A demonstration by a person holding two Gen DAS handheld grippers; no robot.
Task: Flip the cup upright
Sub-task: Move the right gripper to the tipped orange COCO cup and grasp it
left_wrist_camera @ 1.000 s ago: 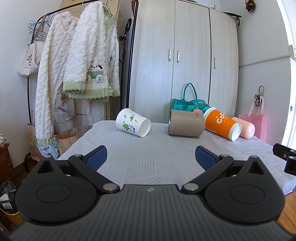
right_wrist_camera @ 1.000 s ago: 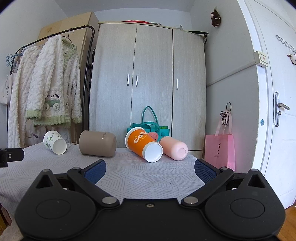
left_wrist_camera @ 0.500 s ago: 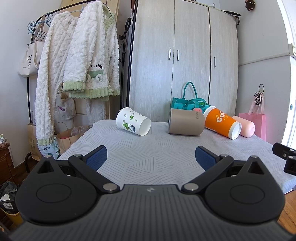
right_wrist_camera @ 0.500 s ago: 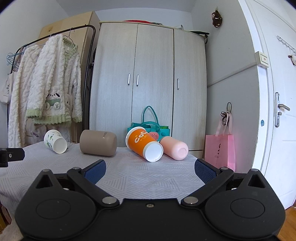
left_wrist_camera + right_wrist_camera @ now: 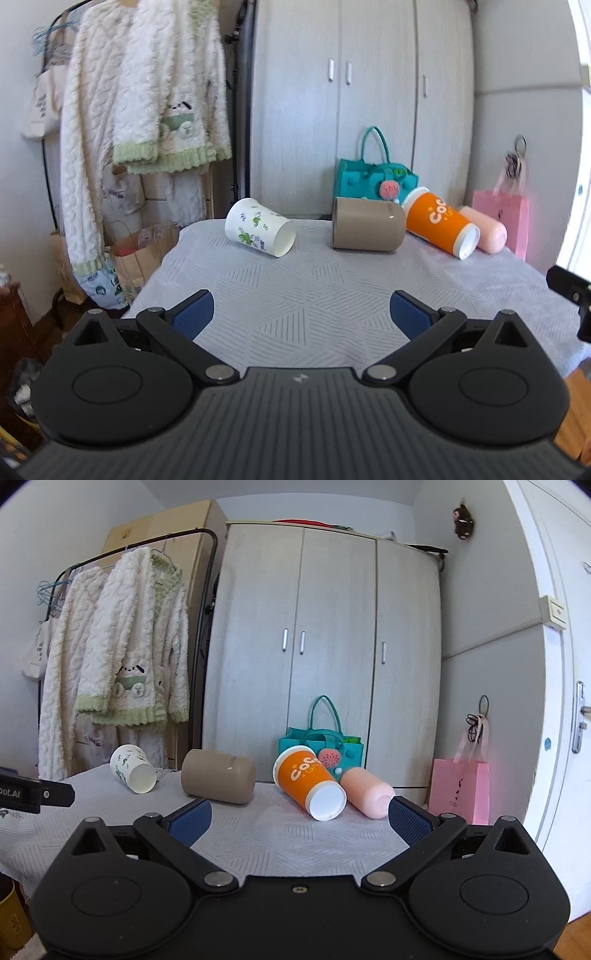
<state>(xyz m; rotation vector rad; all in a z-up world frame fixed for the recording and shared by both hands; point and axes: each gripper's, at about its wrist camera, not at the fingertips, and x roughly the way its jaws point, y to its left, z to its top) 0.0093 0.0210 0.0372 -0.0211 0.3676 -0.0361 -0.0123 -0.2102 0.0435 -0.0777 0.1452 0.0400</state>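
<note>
My left gripper (image 5: 301, 312) and right gripper (image 5: 299, 818) both stand wide apart, holding nothing, over the grey tablecloth (image 5: 314, 295). I count four cups lying on their sides: one white floral cup (image 5: 260, 232), one beige cup (image 5: 367, 229), one orange cup (image 5: 439, 227), one pink cup (image 5: 485, 234).

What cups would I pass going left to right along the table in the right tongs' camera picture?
White cup with green prints → tan cup → orange cup → pink cup, all lying on their sides.
</note>
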